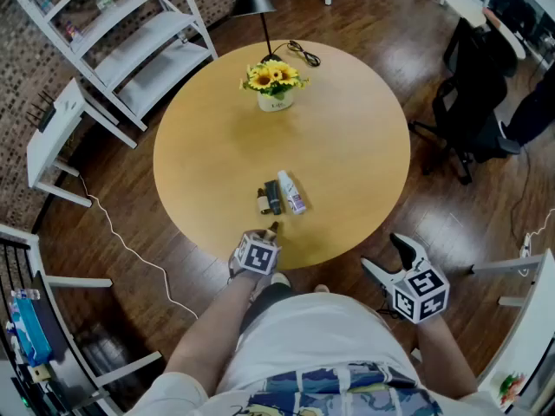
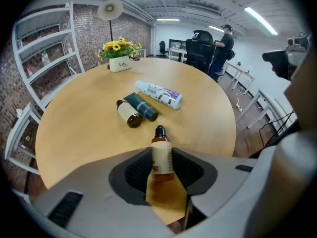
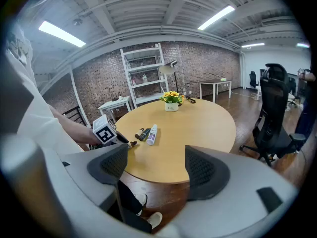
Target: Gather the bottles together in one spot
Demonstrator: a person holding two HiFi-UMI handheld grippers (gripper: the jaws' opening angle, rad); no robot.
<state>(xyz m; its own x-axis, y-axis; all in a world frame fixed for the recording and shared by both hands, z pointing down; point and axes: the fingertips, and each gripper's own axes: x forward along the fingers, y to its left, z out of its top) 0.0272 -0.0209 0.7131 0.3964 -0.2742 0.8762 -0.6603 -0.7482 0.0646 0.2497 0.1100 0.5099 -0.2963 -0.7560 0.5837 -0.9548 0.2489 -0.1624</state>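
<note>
The gathering is nearly finished, in my judgement. Three bottles lie side by side near the front of the round counter (image 1: 347, 146): a small brown bottle (image 1: 263, 201), a dark teal tube (image 1: 273, 196) and a white bottle with a purple label (image 1: 291, 192). The fourth, an amber dropper bottle (image 2: 161, 155), is clenched between the jaws of the left tool (image 1: 265, 239) at the near edge of the counter, with its cap pointing to the group. It remains only to set it beside them. The right tool (image 1: 386, 258) hangs off the counter, jaws wide apart and empty. Nothing lies between the held bottle and the group. The pot of sunflowers (image 1: 275, 83) and a black cable (image 1: 303, 55) are well apart at the far side.
</note>
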